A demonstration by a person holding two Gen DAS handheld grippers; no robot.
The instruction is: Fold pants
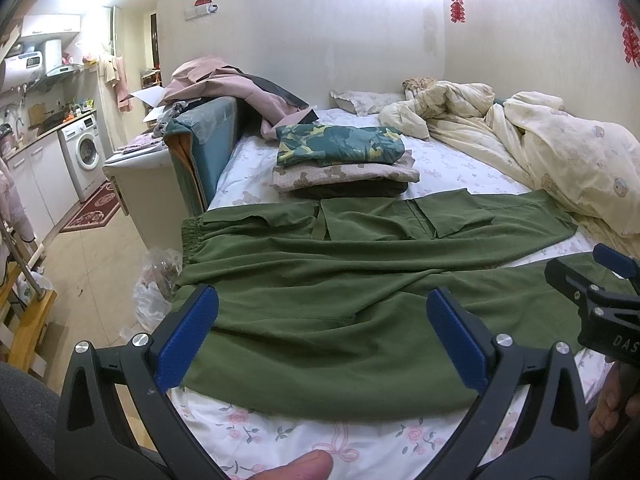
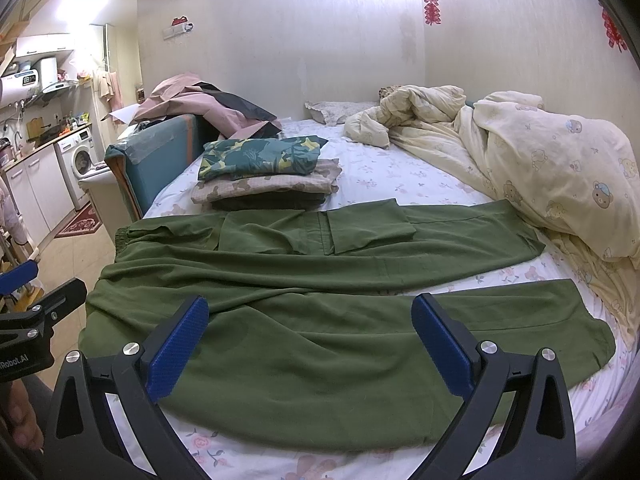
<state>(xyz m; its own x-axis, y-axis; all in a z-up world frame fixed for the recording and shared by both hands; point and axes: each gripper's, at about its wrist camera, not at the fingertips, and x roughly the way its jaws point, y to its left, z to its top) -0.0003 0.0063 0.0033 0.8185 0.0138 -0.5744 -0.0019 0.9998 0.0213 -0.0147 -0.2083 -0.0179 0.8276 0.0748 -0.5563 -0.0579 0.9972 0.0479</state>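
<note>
Green pants [image 1: 340, 280] lie spread flat across the floral bed sheet [image 1: 304, 436], waistband at the left, both legs running right. They also show in the right wrist view [image 2: 320, 300]. My left gripper [image 1: 322, 316] is open and empty, hovering over the near leg close to the waist end. My right gripper [image 2: 310, 320] is open and empty, hovering over the near leg further right. The right gripper's side shows at the left wrist view's right edge [image 1: 600, 300]; the left gripper's side shows at the right wrist view's left edge [image 2: 36, 312].
A stack of folded clothes [image 1: 344, 164] lies just behind the pants. A crumpled cream duvet [image 1: 560, 152] fills the bed's right side. A teal sofa arm [image 1: 204, 148] with pink clothes stands left of the bed. A plastic bag [image 1: 154, 292] sits on the floor.
</note>
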